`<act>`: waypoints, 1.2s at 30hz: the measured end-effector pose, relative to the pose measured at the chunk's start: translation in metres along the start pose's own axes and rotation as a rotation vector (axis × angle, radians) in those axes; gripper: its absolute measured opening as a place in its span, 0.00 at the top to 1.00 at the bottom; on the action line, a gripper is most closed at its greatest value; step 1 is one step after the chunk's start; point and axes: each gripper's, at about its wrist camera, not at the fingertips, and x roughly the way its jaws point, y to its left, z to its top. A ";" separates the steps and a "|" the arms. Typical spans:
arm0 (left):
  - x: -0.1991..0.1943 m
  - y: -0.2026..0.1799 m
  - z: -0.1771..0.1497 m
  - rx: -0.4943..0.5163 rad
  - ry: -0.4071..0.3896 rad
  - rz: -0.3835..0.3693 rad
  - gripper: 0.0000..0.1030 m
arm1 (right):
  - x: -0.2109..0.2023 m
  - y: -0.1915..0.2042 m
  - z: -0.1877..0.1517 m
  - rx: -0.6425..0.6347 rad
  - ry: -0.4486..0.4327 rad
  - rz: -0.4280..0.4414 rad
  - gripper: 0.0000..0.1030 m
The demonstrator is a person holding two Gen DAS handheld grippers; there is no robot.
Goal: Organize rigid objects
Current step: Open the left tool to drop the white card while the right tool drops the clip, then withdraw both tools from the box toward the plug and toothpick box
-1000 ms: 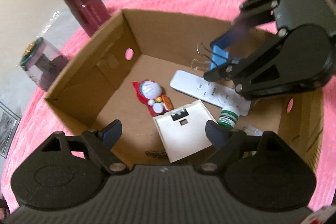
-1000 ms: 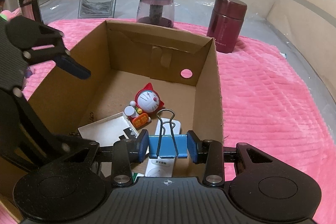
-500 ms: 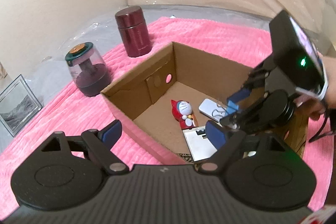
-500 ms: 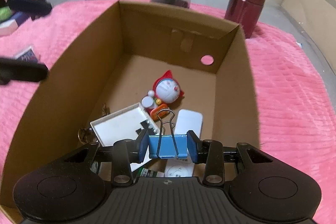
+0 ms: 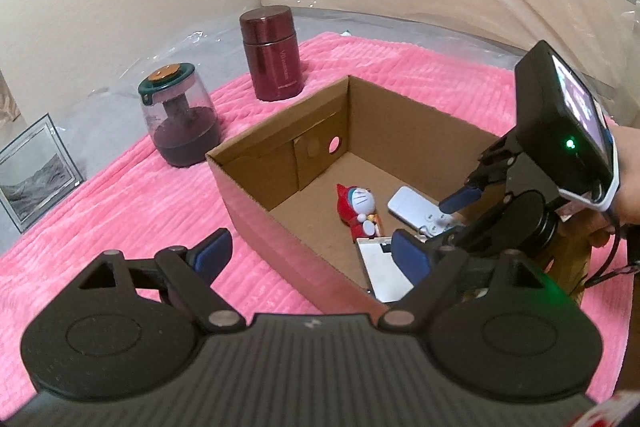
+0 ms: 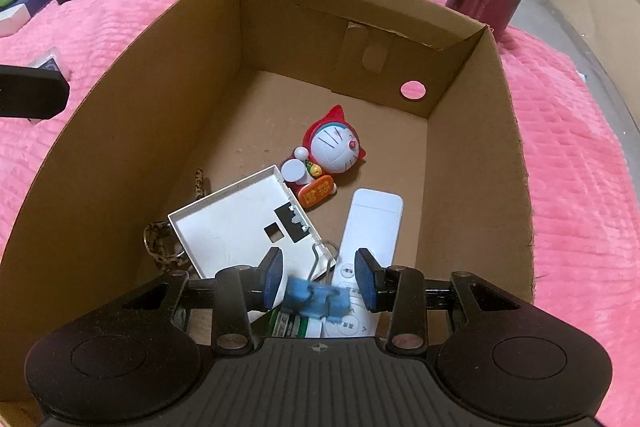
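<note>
While the right claw (image 6: 320, 279) hangs over the near end of the cardboard box (image 6: 472, 167), pointing steeply down into it, its pads stand narrow with the blue binder clip (image 6: 316, 301) between them. The clip looks blurred and tilted, and it sits a little lower than the pads, with its wire handles reaching up towards the far end of the box. I cannot tell whether the pads are pressing on it or it is loose.

On the box floor lies a red-hooded cat figurine (image 6: 334, 153) on its back near the middle. A white remote (image 6: 374, 219) lies just beside it, along the right wall. A white plastic cover (image 6: 236, 227) lies to the left of the remote, one corner touching the figurine. A leopard-patterned strap (image 6: 160, 247) pokes out from under the cover.

From the other side, the left claw (image 5: 312, 253) is wide and holds nothing. It hovers above the pink blanket (image 5: 120, 207) by the box's near corner. A person's hand (image 5: 628, 179) grips the right tool.

Beyond the box a maroon flask (image 5: 276, 59) and a clear jar with a green lid (image 5: 180, 123) stand upright on the blanket. A framed picture (image 5: 36, 171) leans further off.
</note>
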 end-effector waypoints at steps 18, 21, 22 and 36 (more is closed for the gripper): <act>-0.059 0.010 -0.035 -0.132 -0.047 0.079 0.18 | -0.096 0.040 -0.016 0.044 -0.216 0.009 0.65; -0.079 0.011 -0.047 -0.161 -0.058 0.096 0.18 | -0.120 0.055 -0.021 0.049 -0.264 0.019 0.65; -0.086 0.011 -0.051 -0.171 -0.062 0.101 0.18 | -0.129 0.061 -0.024 0.051 -0.282 0.024 0.65; -0.189 0.018 -0.125 -0.265 -0.079 0.231 0.18 | -0.213 0.153 -0.056 0.072 -0.478 0.139 0.65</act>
